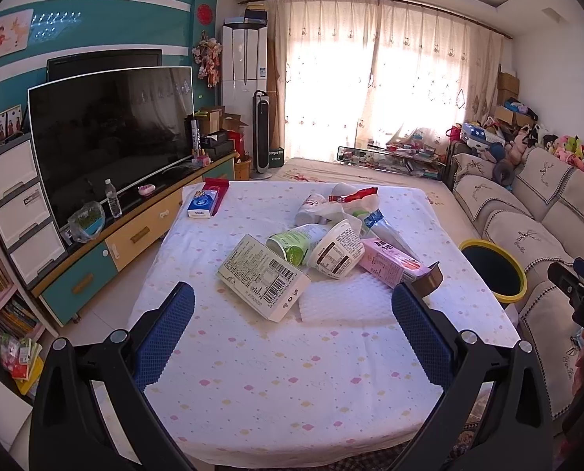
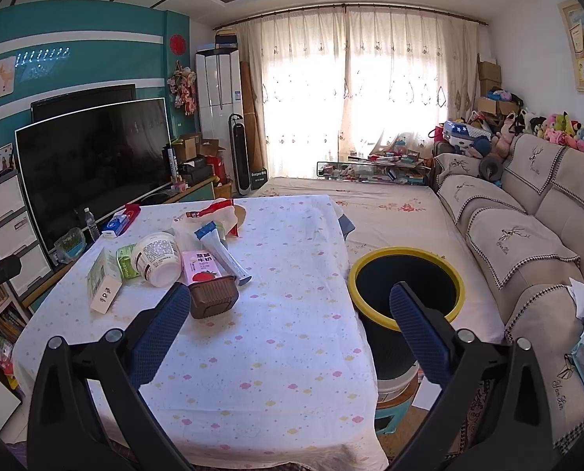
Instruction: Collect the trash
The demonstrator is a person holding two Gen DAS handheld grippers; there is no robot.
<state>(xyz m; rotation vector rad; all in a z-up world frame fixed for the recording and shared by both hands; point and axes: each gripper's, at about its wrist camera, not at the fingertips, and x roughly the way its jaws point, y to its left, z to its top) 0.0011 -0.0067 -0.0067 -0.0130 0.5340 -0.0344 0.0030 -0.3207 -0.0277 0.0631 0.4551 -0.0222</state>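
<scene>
Trash lies piled on the clothed table: a pale green carton, a white tub, a green cup, a pink milk carton, a brown plastic tray, a white foam sheet and wrappers behind. My left gripper stands open just short of the green carton, empty. My right gripper is open and empty, its left finger beside the brown tray, its right finger over the yellow-rimmed bin at the table's right edge.
A blue tissue pack and red box lie at the table's far left. A TV on a low cabinet lines the left side. A sofa with soft toys runs along the right, a covered bed behind the table.
</scene>
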